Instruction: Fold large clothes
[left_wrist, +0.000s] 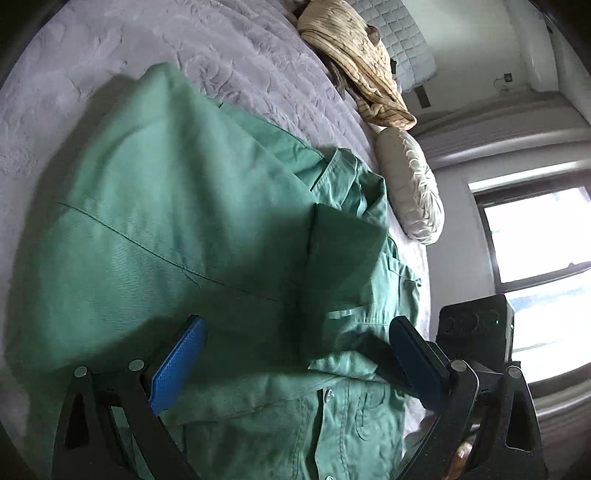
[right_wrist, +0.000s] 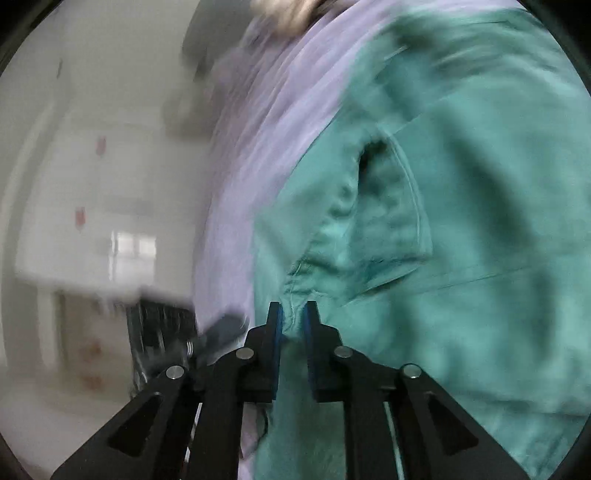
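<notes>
— Fabric first: what is the left wrist view showing?

— Green jacket (left_wrist: 177, 221) is lying spread over the lavender bedspread (left_wrist: 240, 51), part of it folded over itself. The left gripper (left_wrist: 295, 343) is hovering over it with its blue pads (left_wrist: 177, 365) spread wide, gripping nothing. A beige striped garment (left_wrist: 354, 59) and a cream pillow (left_wrist: 410, 184) are sitting along the bed's far edge, well apart from the jacket, with a window (left_wrist: 539, 273) glowing beyond.

— And the right wrist view?

— That one is blurring badly. The right gripper (right_wrist: 293, 314) is pinching a seam edge of the jacket (right_wrist: 461, 221), its jaws nearly together with a ridge of green cloth running between them. The bedspread (right_wrist: 258, 147) is showing to the left of the jacket.
</notes>
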